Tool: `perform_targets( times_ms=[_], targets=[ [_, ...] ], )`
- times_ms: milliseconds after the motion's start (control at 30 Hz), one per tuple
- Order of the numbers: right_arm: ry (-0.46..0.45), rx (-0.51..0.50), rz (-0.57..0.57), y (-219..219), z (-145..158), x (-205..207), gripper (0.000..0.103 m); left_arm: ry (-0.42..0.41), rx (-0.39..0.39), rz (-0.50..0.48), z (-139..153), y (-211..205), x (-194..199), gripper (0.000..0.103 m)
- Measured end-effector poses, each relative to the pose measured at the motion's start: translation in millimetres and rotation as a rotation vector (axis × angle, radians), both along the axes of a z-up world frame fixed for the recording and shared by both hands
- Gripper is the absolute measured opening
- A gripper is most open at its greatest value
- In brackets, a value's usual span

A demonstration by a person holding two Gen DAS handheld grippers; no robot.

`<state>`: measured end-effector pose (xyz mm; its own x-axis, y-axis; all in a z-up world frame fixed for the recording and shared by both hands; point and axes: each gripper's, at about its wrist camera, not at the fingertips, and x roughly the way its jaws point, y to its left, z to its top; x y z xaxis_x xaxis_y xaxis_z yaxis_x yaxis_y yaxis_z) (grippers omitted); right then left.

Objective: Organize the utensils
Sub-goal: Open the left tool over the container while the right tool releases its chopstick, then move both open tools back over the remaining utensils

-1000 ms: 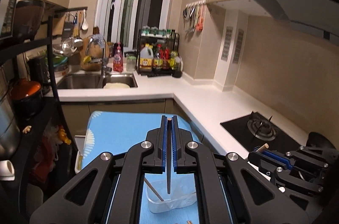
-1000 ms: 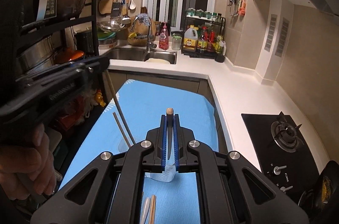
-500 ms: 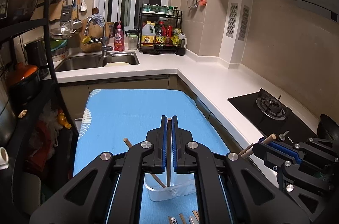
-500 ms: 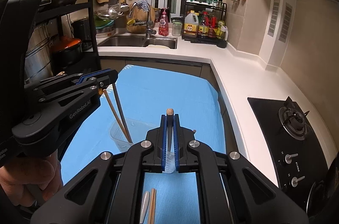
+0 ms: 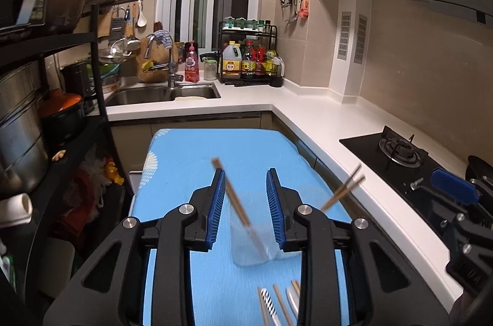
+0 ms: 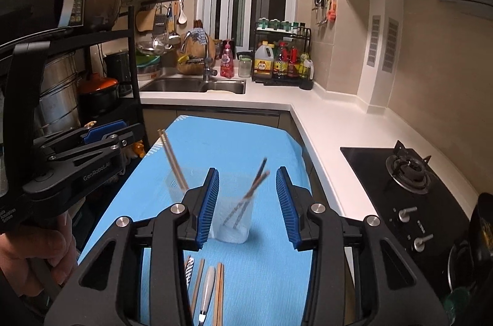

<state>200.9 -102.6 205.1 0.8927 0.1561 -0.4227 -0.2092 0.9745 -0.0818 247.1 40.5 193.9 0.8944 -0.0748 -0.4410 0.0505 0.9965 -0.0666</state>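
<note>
From my left wrist camera, the left gripper [image 5: 245, 196] stands spread, its ribbed blue pads [image 5: 215, 207] apart; its jaws have just been opening, and they pinch nothing. Between them, low in the frame's centre, a clear plastic cup [image 5: 258, 239] sits on the blue cloth [image 5: 185, 150], and a pair of wooden chopsticks [image 5: 235, 199] stands in it, blurred, long axis running from the cup's floor up toward the upper left. To the right of centre a second wooden pair [image 5: 343, 190] leans toward the upper right; its cup I cannot make out here. At the bottom edge lie loose utensils [image 5: 277, 304]: thin wooden sticks, a striped handle, and a pale one. The right gripper [image 5: 453, 185] enters from the right edge, one blue pad showing. From my right wrist camera, the right gripper [image 6: 246, 199] is likewise spread with nothing pressed between its pads, its jaws having just been opening. Centred between them, a clear tapered cup [image 6: 234, 218] holds dark-tipped chopsticks [image 6: 252, 187] tilting to the upper right. Left of it a second clear cup [image 6: 178, 184] holds the wooden pair [image 6: 172, 159], leaning to the upper left. The left gripper [image 6: 101, 135], held by a hand [image 6: 34, 261], sits at the left edge. At the bottom centre the loose utensils [image 6: 206, 289] lie lengthwise, pointing away from me.
</note>
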Motion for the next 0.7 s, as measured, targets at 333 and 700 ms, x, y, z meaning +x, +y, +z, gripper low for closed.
perform_targets(
  times_ms=[333,700],
  targets=[
    [0.039,0.094,0.007,-33.1,-87.5,-78.2,0.014,0.043,0.041,-0.027,-85.8,-9.5,-98.0,0.019],
    [0.154,0.185,-0.067,-55.5,-220.4,-142.2,0.006,0.103,-0.092,0.066,-192.7,-6.4,-183.5,0.018]
  ],
)
